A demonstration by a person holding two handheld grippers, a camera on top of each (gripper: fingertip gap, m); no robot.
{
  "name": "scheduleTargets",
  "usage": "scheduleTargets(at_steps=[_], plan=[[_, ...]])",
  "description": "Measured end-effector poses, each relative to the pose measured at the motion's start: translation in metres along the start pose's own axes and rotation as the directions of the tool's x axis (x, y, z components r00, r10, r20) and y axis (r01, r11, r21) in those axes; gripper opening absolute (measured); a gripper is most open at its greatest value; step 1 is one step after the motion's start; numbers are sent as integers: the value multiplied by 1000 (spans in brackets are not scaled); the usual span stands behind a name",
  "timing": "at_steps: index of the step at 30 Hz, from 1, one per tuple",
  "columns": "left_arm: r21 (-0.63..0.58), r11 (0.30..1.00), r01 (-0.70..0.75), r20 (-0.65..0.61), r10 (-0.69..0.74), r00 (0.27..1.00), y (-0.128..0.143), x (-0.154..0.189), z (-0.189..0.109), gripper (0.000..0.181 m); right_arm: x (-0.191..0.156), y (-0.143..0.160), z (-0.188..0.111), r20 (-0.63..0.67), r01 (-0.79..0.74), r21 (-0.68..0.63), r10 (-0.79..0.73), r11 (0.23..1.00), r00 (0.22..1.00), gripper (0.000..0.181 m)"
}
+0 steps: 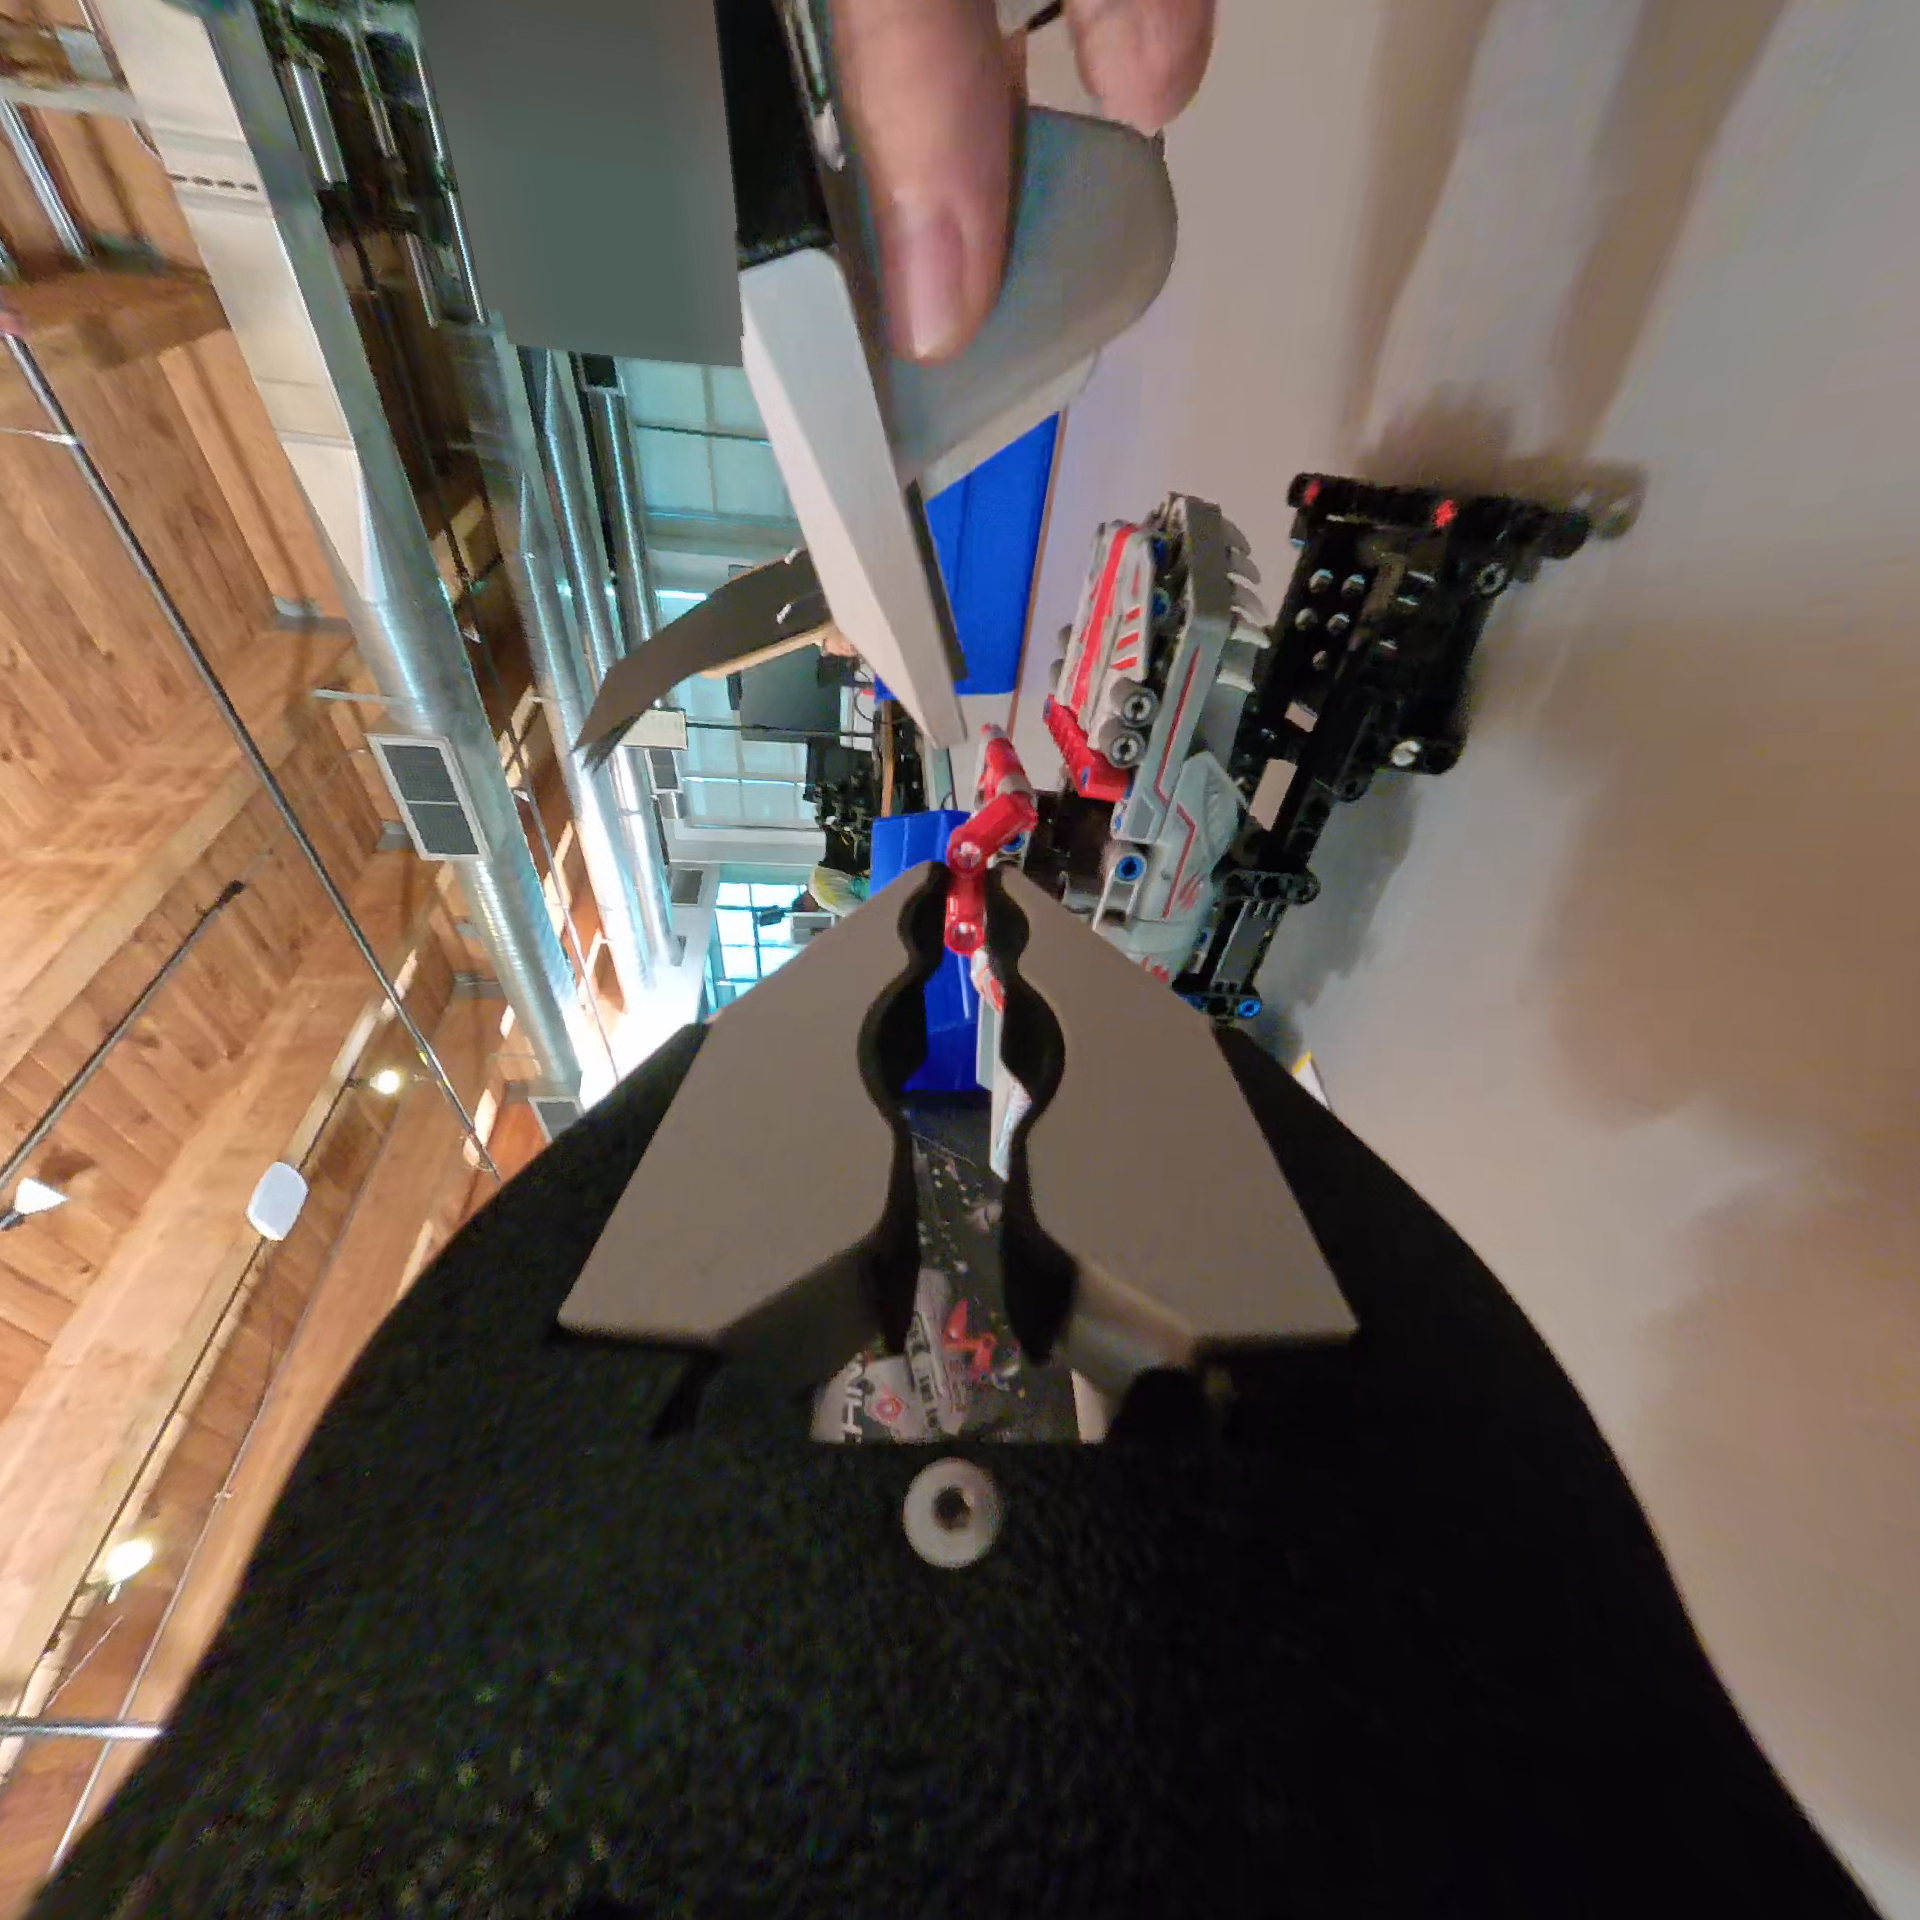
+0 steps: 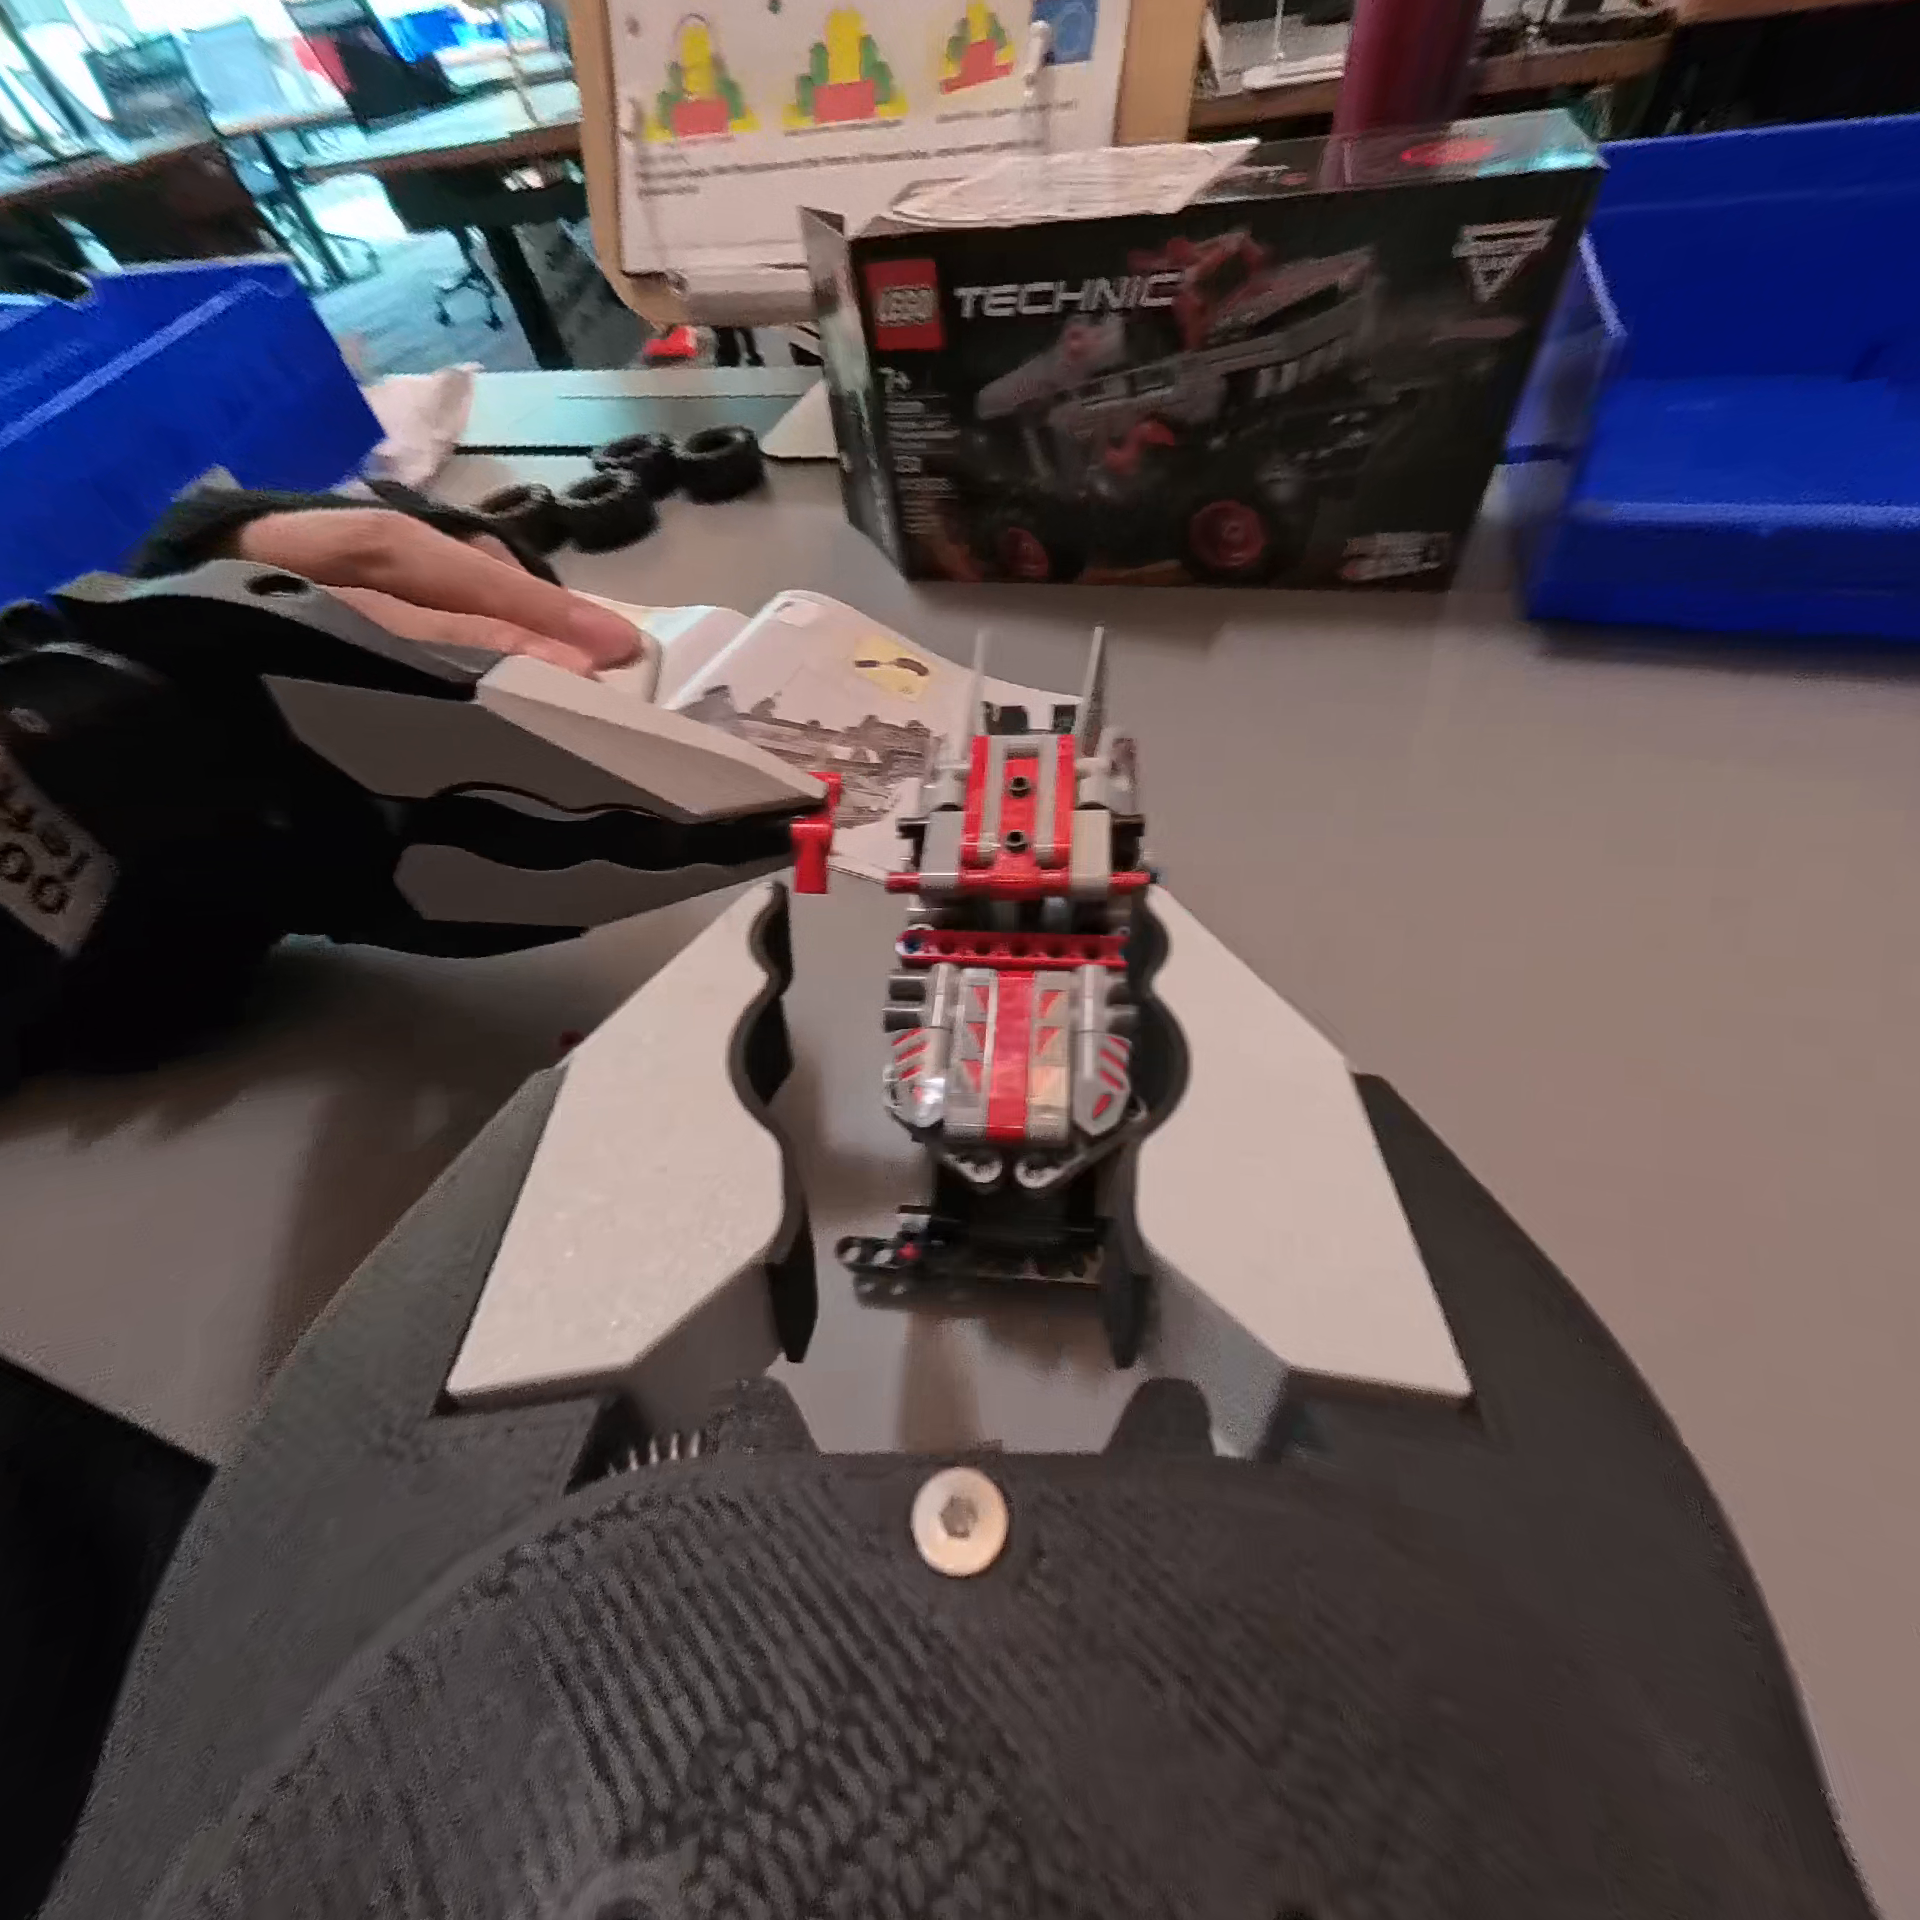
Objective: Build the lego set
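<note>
A red, grey and black lego truck model (image 2: 1003, 1039) stands on the grey table (image 2: 1507, 883). My right gripper (image 2: 961, 914) is open and straddles the model; its left finger stands clear of it, and its right finger is close against the model's side. My left gripper (image 1: 961, 883) is shut on a small red connector piece (image 1: 979, 847), held beside the model's upper left edge. In the right wrist view the left gripper (image 2: 800, 821) comes in from the left with the red piece (image 2: 814, 847) at its tip. The model (image 1: 1174, 748) also shows in the left wrist view.
The set's box (image 2: 1195, 384) stands behind the model. An open instruction booklet (image 2: 831, 675) lies left of it, with several black tyres (image 2: 623, 478) farther back. Blue bins stand at the right (image 2: 1745, 416) and left (image 2: 156, 384). A hand (image 2: 468, 592) rests on the left gripper.
</note>
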State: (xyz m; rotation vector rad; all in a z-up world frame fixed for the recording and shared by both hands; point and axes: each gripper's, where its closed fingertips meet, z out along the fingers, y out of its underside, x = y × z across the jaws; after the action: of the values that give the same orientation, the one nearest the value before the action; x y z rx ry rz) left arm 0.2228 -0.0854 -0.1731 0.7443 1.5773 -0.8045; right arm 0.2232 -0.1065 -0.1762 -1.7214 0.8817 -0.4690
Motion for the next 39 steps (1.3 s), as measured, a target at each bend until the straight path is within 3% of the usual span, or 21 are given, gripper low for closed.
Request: scheduleTargets(at_steps=[5,7,11,13,28,39], plan=[[49,995,-85,7,85,996,-3,8,1,4,3,1,16,45,71,-38,-70,997,997,89],[60,994,-96,-2,96,995,-3,12,3,4,5,6,24,69,98,-78,-93,992,993,90],[67,994,-91,8,91,996,-1,11,4,4,7,8,32,104,126,-97,-116,987,988,89],[75,994,-83,13,83,996,-2,10,5,4,3,7,32,141,143,-85,-131,986,981,79],[103,994,-36,25,34,999,-8,9,9,4,1,7,32,162,104,-33,-97,994,982,83],[75,992,-102,23,101,995,-10,11,6,4,0,8,33,128,117,-40,-111,992,986,83]])
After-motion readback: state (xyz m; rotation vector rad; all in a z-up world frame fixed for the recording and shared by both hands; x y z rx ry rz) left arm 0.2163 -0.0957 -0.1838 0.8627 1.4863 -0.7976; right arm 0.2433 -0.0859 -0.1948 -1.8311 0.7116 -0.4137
